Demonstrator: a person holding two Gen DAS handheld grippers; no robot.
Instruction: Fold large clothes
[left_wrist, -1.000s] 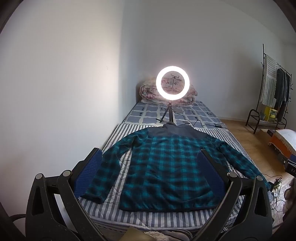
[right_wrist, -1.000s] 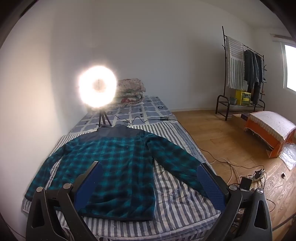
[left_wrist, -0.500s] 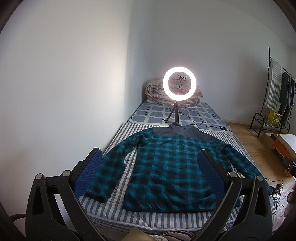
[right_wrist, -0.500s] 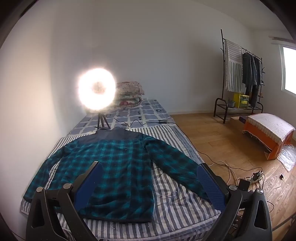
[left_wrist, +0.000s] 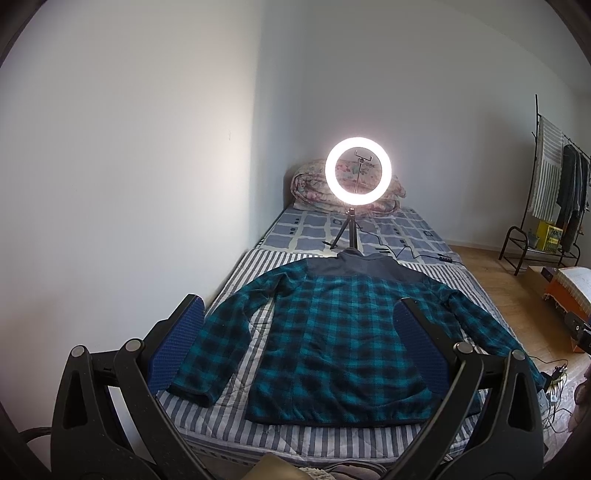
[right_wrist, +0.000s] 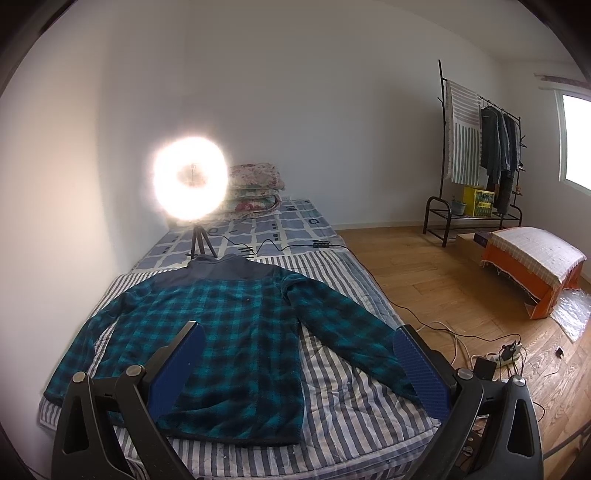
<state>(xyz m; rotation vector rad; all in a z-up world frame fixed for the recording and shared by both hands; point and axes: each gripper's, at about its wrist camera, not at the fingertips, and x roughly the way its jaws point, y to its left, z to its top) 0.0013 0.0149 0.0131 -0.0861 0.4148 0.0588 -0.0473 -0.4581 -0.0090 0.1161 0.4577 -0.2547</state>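
Fingers on both grippers stood spread wide and held nothing, poised off the foot of the bed. From where I stood, the plaid jacket lay flat and face down on the striped cover, collar toward the ring light, hem nearest the person, so its long axis ran straight away from them. Its sleeves angled out to either side. The left gripper faced the body and the wall-side sleeve; the right gripper looked over the floor-side sleeve. Each seemed to me nearer its own sleeve cuff, a likely first fold.
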